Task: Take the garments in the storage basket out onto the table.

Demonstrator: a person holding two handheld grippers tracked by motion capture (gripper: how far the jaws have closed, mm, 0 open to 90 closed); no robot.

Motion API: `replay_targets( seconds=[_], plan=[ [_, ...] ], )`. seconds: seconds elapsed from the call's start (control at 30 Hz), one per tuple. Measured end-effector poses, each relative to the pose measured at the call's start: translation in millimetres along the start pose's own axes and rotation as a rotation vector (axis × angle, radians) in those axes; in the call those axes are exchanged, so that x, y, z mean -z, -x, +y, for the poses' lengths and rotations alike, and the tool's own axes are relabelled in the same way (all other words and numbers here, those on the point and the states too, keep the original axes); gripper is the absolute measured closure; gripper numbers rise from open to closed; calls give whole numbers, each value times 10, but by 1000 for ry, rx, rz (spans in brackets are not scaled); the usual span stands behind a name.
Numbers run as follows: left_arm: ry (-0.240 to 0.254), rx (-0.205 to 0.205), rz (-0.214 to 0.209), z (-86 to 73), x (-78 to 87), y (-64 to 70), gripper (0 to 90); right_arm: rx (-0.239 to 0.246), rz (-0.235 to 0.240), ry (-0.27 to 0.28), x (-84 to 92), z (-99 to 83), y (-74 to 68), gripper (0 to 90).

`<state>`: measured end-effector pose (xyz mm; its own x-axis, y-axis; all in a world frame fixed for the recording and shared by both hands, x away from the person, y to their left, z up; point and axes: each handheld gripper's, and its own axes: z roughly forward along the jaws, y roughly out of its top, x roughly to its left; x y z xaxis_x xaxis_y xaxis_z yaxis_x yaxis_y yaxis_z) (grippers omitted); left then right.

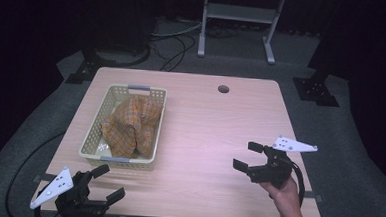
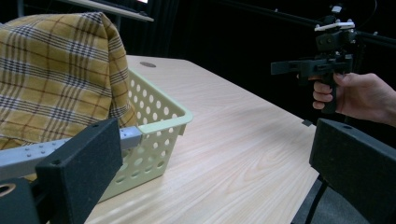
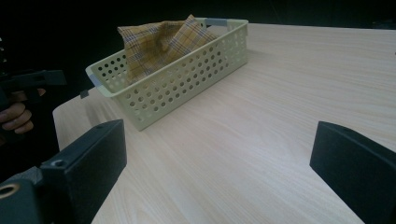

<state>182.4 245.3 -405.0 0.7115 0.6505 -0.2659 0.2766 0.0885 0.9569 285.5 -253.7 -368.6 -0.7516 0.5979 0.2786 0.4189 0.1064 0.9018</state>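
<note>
A pale green perforated basket (image 1: 96, 121) (image 2: 161, 130) (image 3: 187, 79) stands on the left half of the wooden table (image 1: 215, 129). A crumpled yellow plaid cloth (image 1: 132, 123) (image 2: 56, 74) (image 3: 159, 42) lies heaped inside it and rises above the rim. My left gripper (image 1: 108, 182) (image 2: 215, 172) hovers open at the table's front left corner, just in front of the basket. My right gripper (image 1: 248, 155) (image 3: 219, 172) is held open above the table's right front, jaws pointing left toward the basket, nothing between them. It also appears far off in the left gripper view, as my right gripper (image 2: 299, 67) in a hand.
A round cable hole (image 1: 223, 88) sits near the table's far edge. Behind the table stands a grey metal frame (image 1: 238, 21) with cables on the floor. Black stand bases (image 1: 314, 90) flank the table on dark carpet.
</note>
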Motion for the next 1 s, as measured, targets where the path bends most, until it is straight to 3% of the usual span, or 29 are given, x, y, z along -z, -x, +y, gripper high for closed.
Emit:
replay_targets(
  seconds=[1.0],
  plan=[
    [-4,0,-9,1,-5,20,26,4,59,-11,-320,54,-93,36]
  ],
)
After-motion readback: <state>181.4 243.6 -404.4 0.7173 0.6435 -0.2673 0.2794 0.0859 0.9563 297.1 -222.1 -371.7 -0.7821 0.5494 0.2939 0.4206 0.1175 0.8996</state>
